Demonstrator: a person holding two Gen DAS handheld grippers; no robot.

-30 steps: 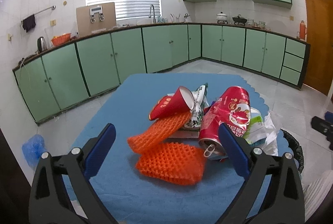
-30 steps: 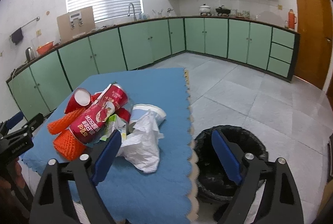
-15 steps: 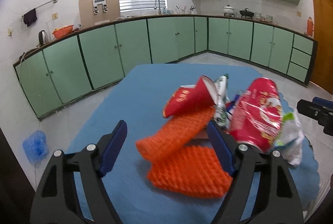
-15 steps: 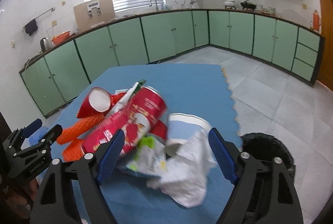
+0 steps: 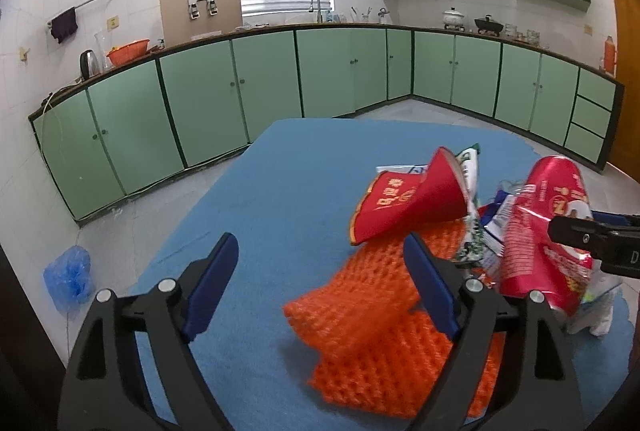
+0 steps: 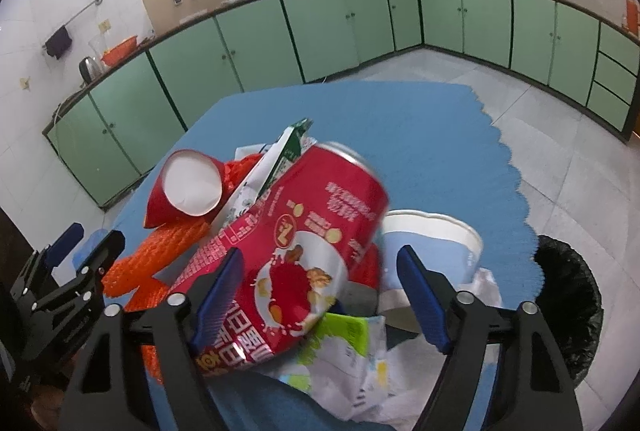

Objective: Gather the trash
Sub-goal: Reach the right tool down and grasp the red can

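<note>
Orange foam fruit netting (image 5: 372, 319), a flattened red paper cup (image 5: 408, 203) and a dented red drink can (image 6: 304, 231) lie heaped on a blue-covered worktop (image 5: 280, 191) in a green-cabineted kitchen, as a person brings two hand-held tongs in on the pile. The left tongs (image 5: 320, 291) hang over the near end of the netting with jaws widening and gripping nothing; the netting's edge lies partly between them, untouched by the pads. The right tongs (image 6: 320, 287) straddle the can's lower body, jaws narrowing but still released, their blue pads (image 6: 218, 295) not yet pressing its sides. A white-and-blue paper cup (image 6: 436, 235), a green-and-white wrapper (image 6: 288, 155) and crumpled white plastic (image 6: 360, 379) crowd the can. A black-lined waste bin (image 6: 568, 303) stands on the floor just beside the worktop's scalloped edge.

The step in hand appears to be the approach to a first pickup. The next move likely calls for the right tongs to settle lower around the can and clench across its crushed body, then lift clear of the loose wrappers and carry it toward the bin.
</note>
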